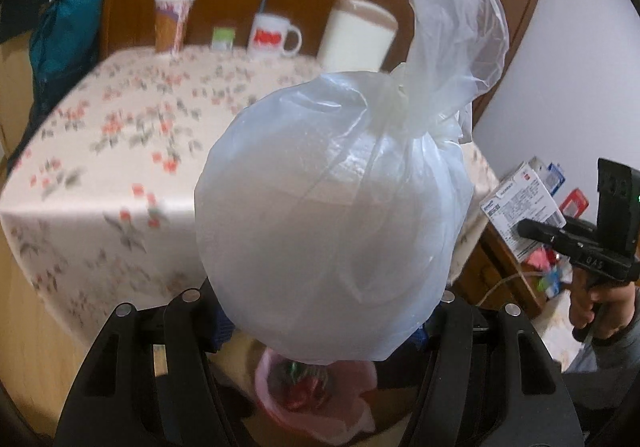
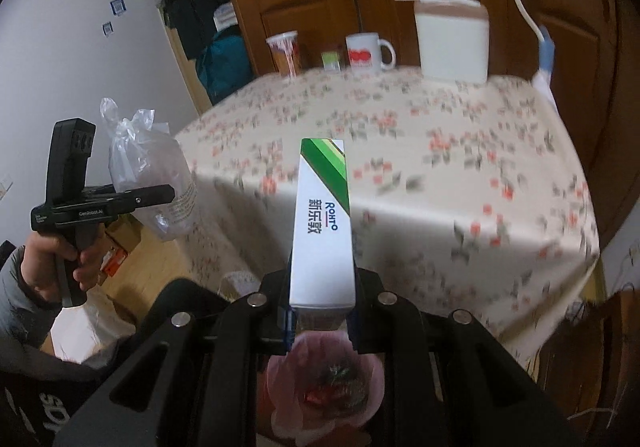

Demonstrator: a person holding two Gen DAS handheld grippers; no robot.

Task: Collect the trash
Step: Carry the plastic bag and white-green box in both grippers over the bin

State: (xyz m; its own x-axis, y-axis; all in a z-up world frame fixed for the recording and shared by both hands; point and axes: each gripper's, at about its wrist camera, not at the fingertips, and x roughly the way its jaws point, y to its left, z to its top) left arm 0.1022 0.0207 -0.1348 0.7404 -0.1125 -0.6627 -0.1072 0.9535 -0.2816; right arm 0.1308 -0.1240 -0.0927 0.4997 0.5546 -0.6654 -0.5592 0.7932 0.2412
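A knotted translucent plastic bag (image 1: 320, 215) hangs in the air, and my left gripper (image 1: 320, 327) is shut on it; the bag hides the fingertips. The right wrist view shows that bag (image 2: 160, 175) in the left gripper (image 2: 160, 195) at the left. My right gripper (image 2: 322, 311) is shut on a long white box with green stripes (image 2: 322, 223), which points away from me. In the left wrist view, the right gripper (image 1: 536, 229) and its box (image 1: 520, 203) show at the right. A pink-lined trash bin (image 1: 264, 371) with wrappers inside sits below both grippers (image 2: 280, 379).
The table with a floral cloth (image 1: 120, 127) stands just beyond the bin. At its far edge are a paper cup (image 2: 284, 51), a small green box (image 2: 331, 61), a white mug (image 2: 366, 52) and a white container (image 2: 452, 39). Wooden doors stand behind. Clutter lies on the floor (image 1: 548, 267).
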